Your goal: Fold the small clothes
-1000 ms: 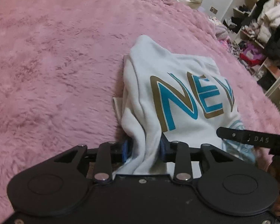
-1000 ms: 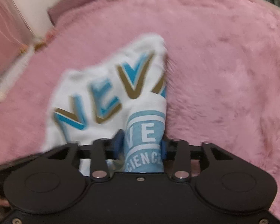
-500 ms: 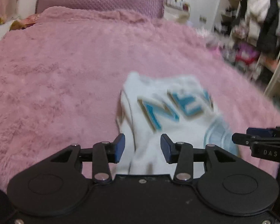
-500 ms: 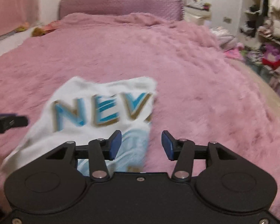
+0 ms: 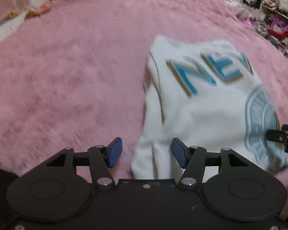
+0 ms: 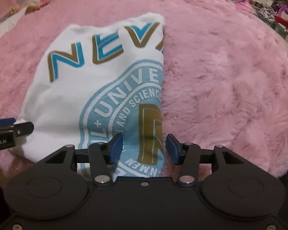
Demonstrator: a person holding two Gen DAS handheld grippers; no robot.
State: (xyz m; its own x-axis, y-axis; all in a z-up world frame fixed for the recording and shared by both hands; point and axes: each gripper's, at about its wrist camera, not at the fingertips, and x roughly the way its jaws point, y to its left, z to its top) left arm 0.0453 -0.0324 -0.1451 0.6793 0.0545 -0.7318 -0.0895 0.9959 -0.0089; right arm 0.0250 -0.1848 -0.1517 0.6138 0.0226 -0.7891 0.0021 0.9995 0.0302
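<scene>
Since a second ago both grippers, left (image 5: pixel 146 152) and right (image 6: pixel 145 148), have let go and stand open at the near edge of the folded shirt (image 6: pixel 98 88) on the blanket (image 6: pixel 230 76), so withdraw them low and straight, without dragging the fold.

Shirt (image 6: pixel 98 95) on blanket (image 6: pixel 230 76) — shelves (image 5: pixel 274 15) behind, right.

Open pink blanket (image 6: pixel 230 80) on both sides of me.
Only the folded white shirt (image 6: pixel 98 95) lies between my spread fingers; cluttered shelves (image 5: pixel 278 9) stand far right.
</scene>
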